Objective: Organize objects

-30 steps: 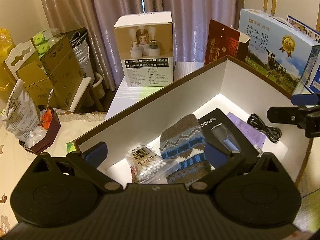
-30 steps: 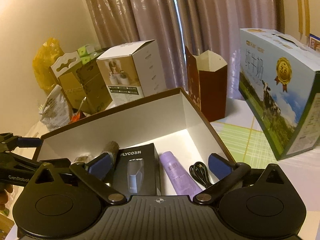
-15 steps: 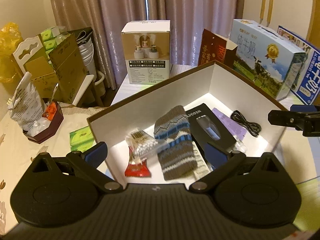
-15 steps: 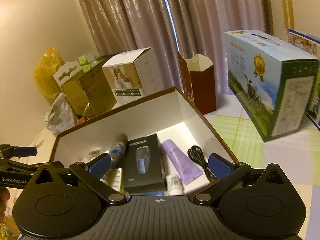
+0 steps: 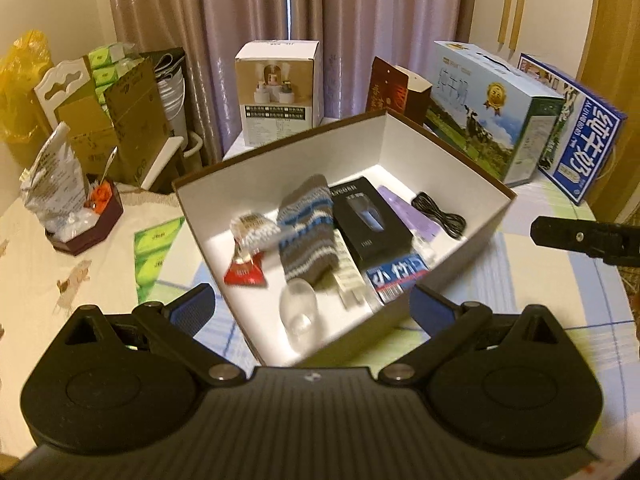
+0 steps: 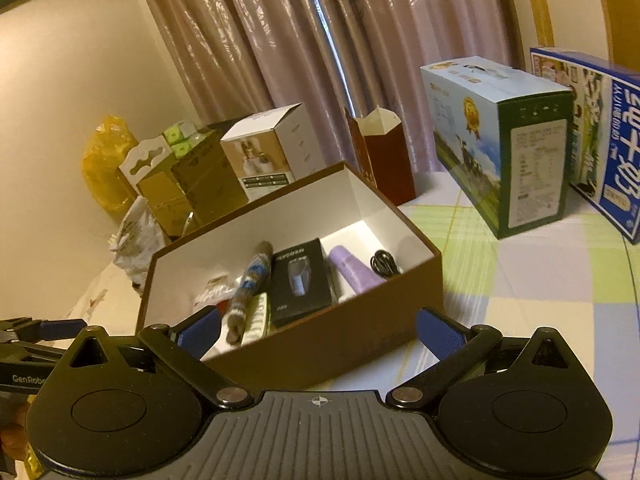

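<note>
A brown box (image 5: 472, 168) (image 6: 360, 320) with white inner walls stands on the table. Inside lie a striped knitted sock (image 5: 306, 228) (image 6: 250, 284), a black shaver box (image 5: 370, 222) (image 6: 300, 276), a purple tube (image 5: 408, 212) (image 6: 354, 270), a black cable (image 5: 440, 214) (image 6: 384, 264), a bag of cotton swabs (image 5: 256, 230), a red packet (image 5: 245, 274), a clear glass (image 5: 300, 314) and a blue-labelled pack (image 5: 396, 276). My left gripper (image 5: 310, 308) is open and empty, above the box's near edge. My right gripper (image 6: 318, 328) is open and empty in front of the box.
A white product box (image 5: 278, 92), a dark red carton (image 5: 394, 90) and two milk cartons (image 5: 492, 116) (image 5: 580, 128) stand behind the box. Cardboard boxes (image 5: 116, 120) and a small tray of clutter (image 5: 82, 224) sit left. A green tissue pack (image 5: 154, 252) lies beside the box.
Both grippers have pulled back and up from the box, so the whole box and its near edge now show. Both stayed open; nothing was picked up.
</note>
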Action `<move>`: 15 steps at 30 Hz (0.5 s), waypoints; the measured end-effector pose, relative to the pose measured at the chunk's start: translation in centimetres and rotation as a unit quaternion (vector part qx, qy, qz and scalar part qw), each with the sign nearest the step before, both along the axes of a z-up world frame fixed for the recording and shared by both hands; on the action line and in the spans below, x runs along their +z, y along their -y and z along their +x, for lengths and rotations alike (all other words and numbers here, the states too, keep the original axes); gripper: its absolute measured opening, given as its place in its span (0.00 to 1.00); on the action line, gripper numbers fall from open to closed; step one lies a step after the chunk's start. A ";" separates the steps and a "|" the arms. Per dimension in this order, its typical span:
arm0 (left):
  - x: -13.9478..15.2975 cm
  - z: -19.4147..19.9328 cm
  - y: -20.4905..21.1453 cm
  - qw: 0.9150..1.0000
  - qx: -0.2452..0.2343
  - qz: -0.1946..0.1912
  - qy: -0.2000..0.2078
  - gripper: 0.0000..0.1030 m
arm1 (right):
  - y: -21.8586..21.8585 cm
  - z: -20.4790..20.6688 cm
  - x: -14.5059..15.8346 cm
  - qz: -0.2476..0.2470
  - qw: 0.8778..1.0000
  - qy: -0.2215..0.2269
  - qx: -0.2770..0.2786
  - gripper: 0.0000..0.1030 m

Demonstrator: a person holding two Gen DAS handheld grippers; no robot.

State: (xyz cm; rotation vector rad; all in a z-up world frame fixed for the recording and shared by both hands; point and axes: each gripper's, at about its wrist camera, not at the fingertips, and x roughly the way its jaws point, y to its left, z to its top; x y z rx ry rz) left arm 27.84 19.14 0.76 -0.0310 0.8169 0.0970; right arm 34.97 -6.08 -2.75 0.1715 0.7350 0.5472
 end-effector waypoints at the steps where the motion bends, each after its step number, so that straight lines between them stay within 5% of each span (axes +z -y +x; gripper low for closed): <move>1: 0.1 -0.6 0.3 1.000 0.001 -0.003 -0.001 0.99 | 0.3 -0.6 0.1 -0.001 1.000 0.001 0.000 0.98; 15: 0.7 -8.2 6.3 1.000 -0.010 -0.010 -0.003 0.99 | 5.4 -9.2 0.8 -0.035 0.999 0.004 0.019 0.98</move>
